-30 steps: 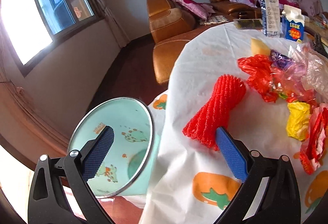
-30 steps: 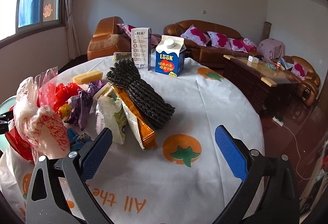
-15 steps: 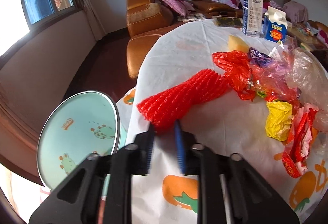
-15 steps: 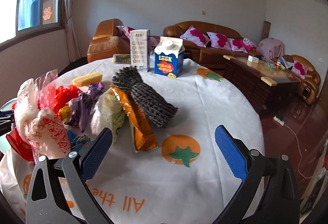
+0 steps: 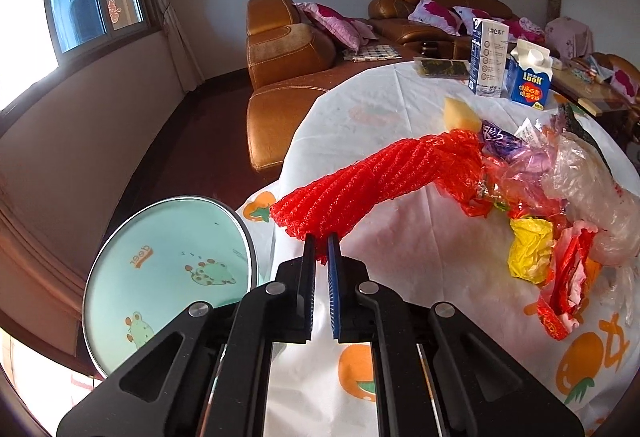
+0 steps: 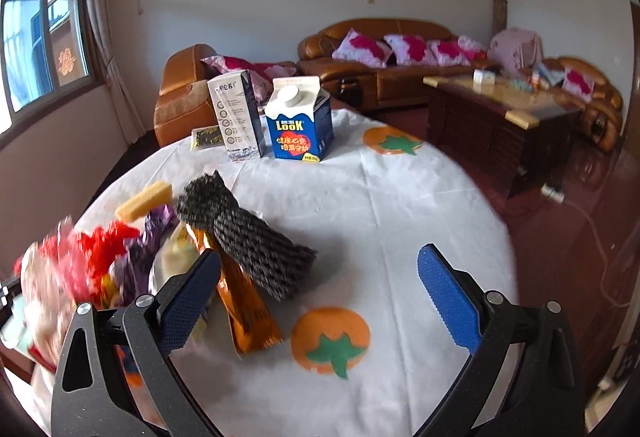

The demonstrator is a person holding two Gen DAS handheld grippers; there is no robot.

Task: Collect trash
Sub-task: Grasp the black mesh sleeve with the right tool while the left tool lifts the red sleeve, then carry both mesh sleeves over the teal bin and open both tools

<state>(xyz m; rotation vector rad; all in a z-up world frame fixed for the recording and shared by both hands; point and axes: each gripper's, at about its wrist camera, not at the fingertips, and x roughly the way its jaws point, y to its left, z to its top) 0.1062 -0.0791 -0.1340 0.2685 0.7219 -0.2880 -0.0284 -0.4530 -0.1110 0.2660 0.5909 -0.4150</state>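
The left hand-held gripper (image 5: 321, 249), pinching the near end of the red foam net (image 5: 372, 181) on the tabletop (image 5: 400, 249), should lift it clear and swing toward the bin (image 5: 168, 273) at eight o'clock.

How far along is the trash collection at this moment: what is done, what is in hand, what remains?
Done: nothing visibly binned; the bin's inside is hidden. In hand: the left gripper is shut on the red foam net's end. Left: the wrapper pile, black foam net and orange packet on the table; the right gripper is open, empty.
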